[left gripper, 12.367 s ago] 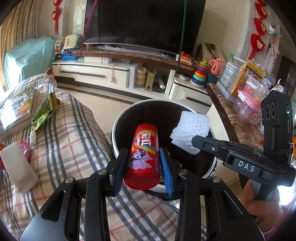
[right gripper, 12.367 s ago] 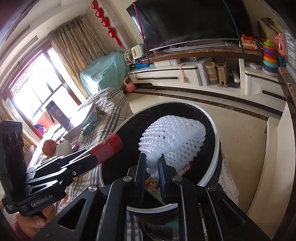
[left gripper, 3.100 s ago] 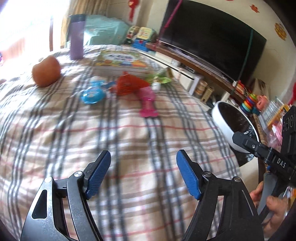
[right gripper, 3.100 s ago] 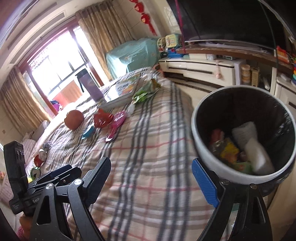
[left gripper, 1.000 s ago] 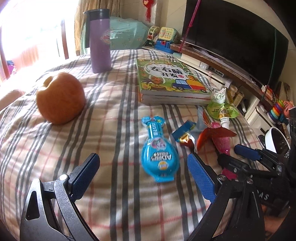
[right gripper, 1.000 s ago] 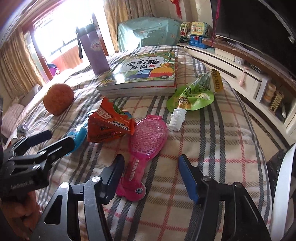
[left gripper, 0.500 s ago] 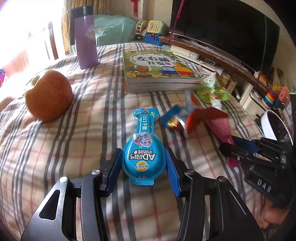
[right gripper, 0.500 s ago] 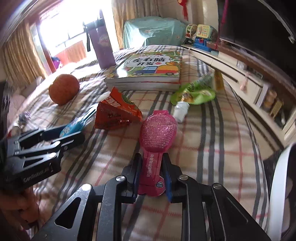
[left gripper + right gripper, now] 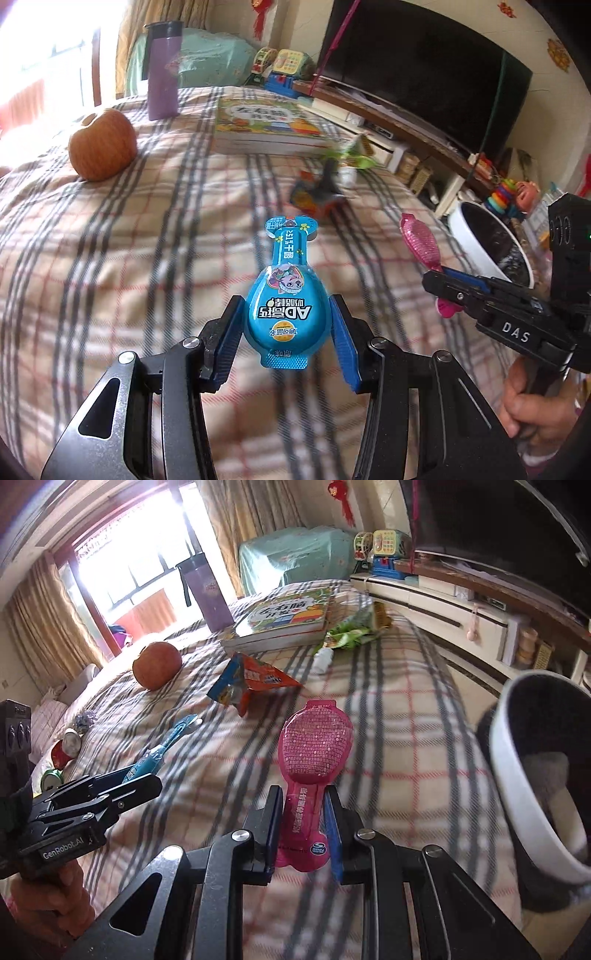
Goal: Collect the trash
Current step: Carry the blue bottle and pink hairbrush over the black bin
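My left gripper (image 9: 286, 334) is shut on the round end of a blue snack packet (image 9: 286, 295), held just above the checked bedcover. The same blue snack packet (image 9: 162, 747) shows edge-on in the right wrist view, in the left gripper (image 9: 122, 779). My right gripper (image 9: 303, 827) is shut on the narrow handle end of a pink paddle-shaped packet (image 9: 314, 746), also lifted off the cover. From the left wrist view the pink packet (image 9: 421, 240) sticks out of the right gripper (image 9: 443, 284). A white-rimmed black bin (image 9: 517, 775) with trash inside stands at the bed's right edge.
On the checked bedcover (image 9: 388, 701) lie an orange snack wrapper (image 9: 258, 681), a green pouch (image 9: 351, 631), a small white bottle (image 9: 323, 659), a stack of picture books (image 9: 288, 618), an orange fruit (image 9: 157, 664) and a purple flask (image 9: 210, 594). A TV cabinet (image 9: 461, 616) runs along the right.
Both grippers closed on their packets, the left on the blue one and the right on the pink one, then lifted them and carried them back and rightward toward the bin.
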